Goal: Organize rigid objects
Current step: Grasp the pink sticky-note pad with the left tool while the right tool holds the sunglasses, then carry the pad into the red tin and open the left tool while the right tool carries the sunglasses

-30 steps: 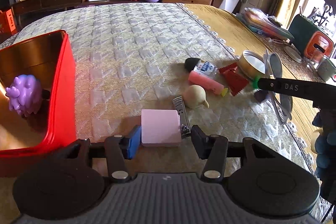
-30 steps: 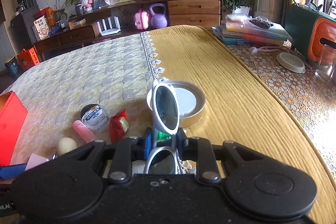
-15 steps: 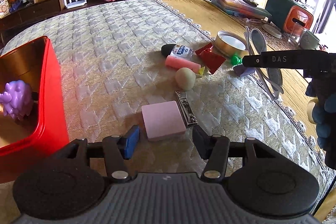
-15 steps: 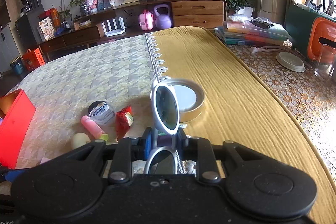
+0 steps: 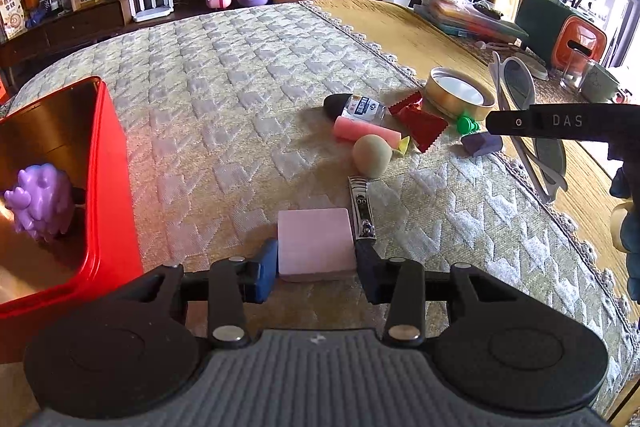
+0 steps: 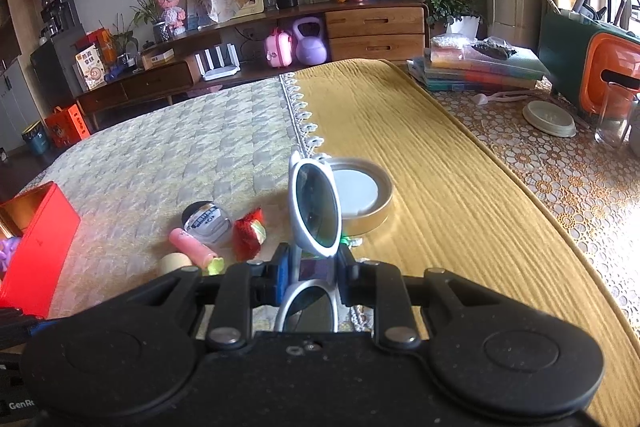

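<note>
The left gripper (image 5: 316,267) is closing in — jaws apart, flanking the flat pink square block (image 5: 316,243); stiff, light, grippable by its side edges. The right gripper (image 6: 312,277) is clamping white-framed sunglasses (image 6: 314,211).

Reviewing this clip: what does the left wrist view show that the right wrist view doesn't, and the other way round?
Only the left wrist view shows the pink square block between the open fingers of the left gripper, and the nail clipper beside it. Only the right wrist view shows the right gripper shut on the sunglasses at close range. Both show the red box, the pink tube, the red snack packet and the round tin.
</note>
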A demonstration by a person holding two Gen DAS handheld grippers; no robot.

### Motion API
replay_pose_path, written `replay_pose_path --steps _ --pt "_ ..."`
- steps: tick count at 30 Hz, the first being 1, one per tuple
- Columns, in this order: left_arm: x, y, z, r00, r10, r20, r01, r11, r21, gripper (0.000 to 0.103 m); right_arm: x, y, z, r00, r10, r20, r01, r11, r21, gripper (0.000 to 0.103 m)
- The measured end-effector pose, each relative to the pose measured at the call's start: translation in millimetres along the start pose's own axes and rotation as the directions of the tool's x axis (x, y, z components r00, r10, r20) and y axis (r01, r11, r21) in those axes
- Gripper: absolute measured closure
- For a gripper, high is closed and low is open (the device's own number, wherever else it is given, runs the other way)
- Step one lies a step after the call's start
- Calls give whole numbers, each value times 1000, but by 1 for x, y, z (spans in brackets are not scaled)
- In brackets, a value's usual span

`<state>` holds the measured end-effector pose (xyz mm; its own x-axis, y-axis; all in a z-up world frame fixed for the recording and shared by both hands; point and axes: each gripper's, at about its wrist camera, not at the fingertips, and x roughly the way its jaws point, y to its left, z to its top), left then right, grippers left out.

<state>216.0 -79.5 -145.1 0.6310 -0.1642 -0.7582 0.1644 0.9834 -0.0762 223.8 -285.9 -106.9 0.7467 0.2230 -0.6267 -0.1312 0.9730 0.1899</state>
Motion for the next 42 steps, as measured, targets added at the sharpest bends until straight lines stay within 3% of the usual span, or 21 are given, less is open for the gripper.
replay_pose_path --steps 11,24,42 --pt "-29 18 -6 1000 -23 -8 22 996 -83 62 -46 24 -23 996 84 -26 -83 996 25 81" --pt "-92 42 -16 998 -18 67 26 992 -124 62 -89 74 -31 985 168 -30 -168 986 -17 81" --pt "-168 117 15 981 61 186 -29 985 -171 62 -91 176 -3 961 274 -42 -277 948 -156 81"
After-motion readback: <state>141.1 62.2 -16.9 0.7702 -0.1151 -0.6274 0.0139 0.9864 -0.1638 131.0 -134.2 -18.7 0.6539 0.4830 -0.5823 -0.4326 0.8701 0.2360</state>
